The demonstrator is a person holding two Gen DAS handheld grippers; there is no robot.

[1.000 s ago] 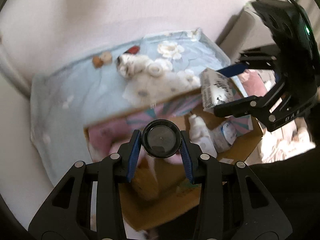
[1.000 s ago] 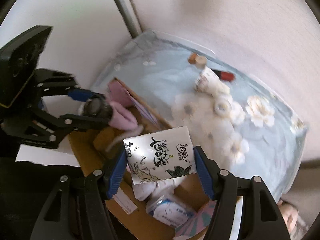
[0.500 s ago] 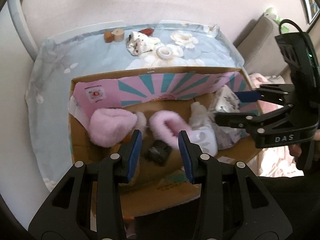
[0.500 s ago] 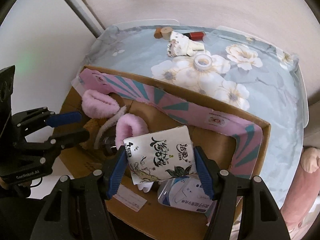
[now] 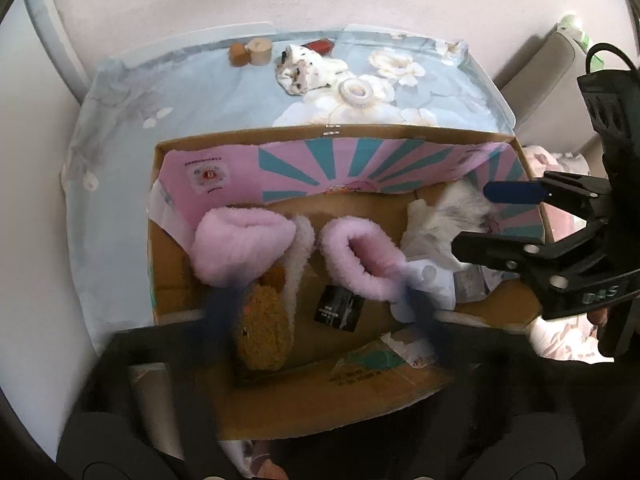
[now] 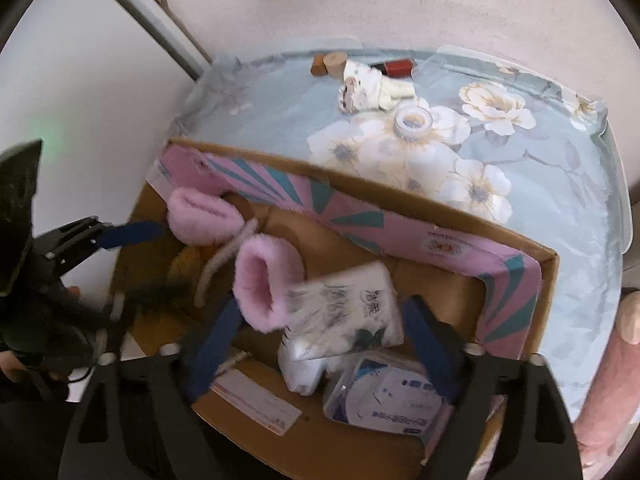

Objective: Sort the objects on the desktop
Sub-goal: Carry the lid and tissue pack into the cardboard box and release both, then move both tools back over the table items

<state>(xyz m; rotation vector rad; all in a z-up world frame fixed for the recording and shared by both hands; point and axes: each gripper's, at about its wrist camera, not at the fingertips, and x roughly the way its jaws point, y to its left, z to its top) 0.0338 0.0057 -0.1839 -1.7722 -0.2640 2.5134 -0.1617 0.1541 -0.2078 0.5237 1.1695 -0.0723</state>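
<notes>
The right gripper (image 6: 320, 340) hung over the cardboard box (image 6: 532, 268), its fingers wide apart. The tissue pack (image 6: 344, 308) sat between them but touched neither, right by a pink fluffy slipper (image 6: 266, 284) and above a pack of wipes (image 6: 384, 396). It looked blurry, so it was likely dropping in. The left gripper (image 5: 320, 312) was open too and held nothing; a small black box (image 5: 338, 308) lay under it.

To do this step well, lift the right gripper straight up so it does not bump the pack or the box wall. Next come the things on the tabletop (image 6: 560, 184): the tape roll (image 6: 413, 120), the crumpled wrapper (image 6: 366, 88), the red tube (image 6: 398, 67) and the cork (image 6: 334, 60).
</notes>
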